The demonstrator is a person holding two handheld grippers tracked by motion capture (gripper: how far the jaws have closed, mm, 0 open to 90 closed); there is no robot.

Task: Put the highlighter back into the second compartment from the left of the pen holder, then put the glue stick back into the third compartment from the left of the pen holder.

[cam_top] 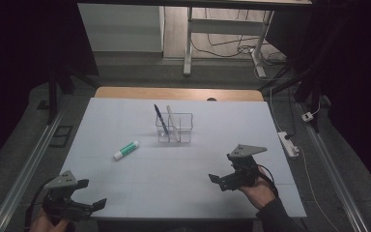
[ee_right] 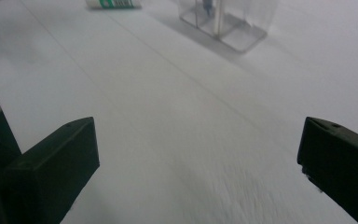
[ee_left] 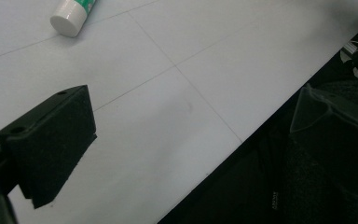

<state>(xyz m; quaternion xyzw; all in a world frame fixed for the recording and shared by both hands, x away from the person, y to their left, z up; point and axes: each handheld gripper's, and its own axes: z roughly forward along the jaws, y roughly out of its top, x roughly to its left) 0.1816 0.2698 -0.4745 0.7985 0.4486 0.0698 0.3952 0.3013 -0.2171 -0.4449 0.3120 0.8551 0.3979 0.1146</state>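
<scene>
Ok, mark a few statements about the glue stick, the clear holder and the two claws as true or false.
1. The glue stick lies flat on the white table. True.
2. The clear holder is empty. False: a dark pen and a pale stick stand in it.
3. The right claw has its jaws wide apart with nothing between them. True.
4. The left claw grips the glue stick. False: it sits near the table's near left corner, apart from the glue stick.
5. The glue stick lies to the right of the holder in the high view. False: it lies to its left and nearer the person.
</scene>
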